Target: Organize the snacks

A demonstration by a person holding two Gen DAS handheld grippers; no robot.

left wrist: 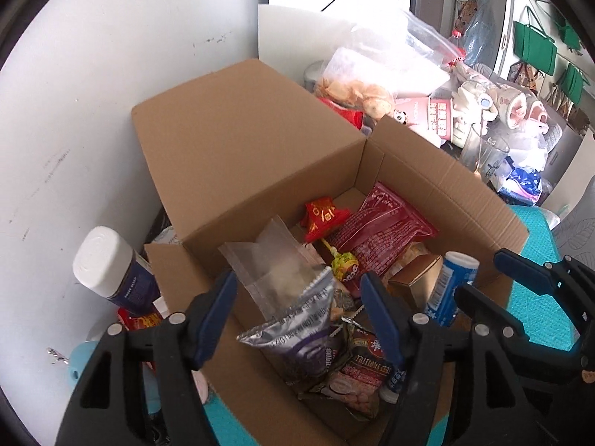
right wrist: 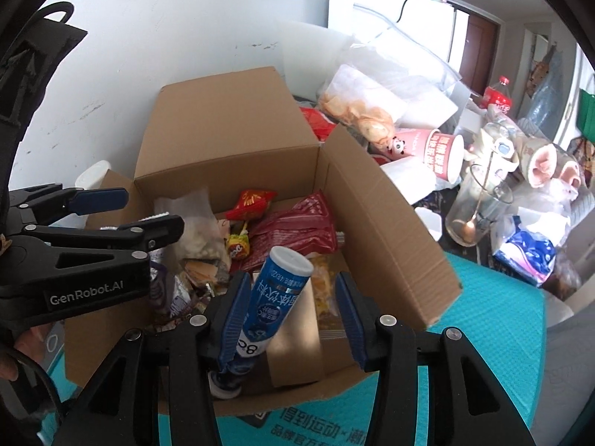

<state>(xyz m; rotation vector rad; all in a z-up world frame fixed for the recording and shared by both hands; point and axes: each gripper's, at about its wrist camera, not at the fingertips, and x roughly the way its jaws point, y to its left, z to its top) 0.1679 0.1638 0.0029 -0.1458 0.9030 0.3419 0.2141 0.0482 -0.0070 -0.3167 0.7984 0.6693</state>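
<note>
1. Snacks lie heaped inside the open cardboard box [left wrist: 238, 156], gathered there so they sit in one container instead of loose among the clutter outside it.
2. Inside the box, a silver packet [left wrist: 297, 334] leans on the near wall, a clear bag [left wrist: 275, 260] stands behind it, and a red bag [left wrist: 379, 230] lies toward the far side.
3. A blue-and-white tube [right wrist: 275, 297] stands tilted at the box's near right corner, propped on a small carton [left wrist: 412, 278].
4. Over the box's near edge, the left claw [left wrist: 297, 312] stands half open around the silver packet; its pads look clear of it, though that is hard to judge.
5. Beside it, the right claw [right wrist: 293, 319] is part open: the tube rests against one pad, the other well clear, so nothing is gripped.
6. Both box flaps stand up, keeping the top free for dropping things in.
</note>
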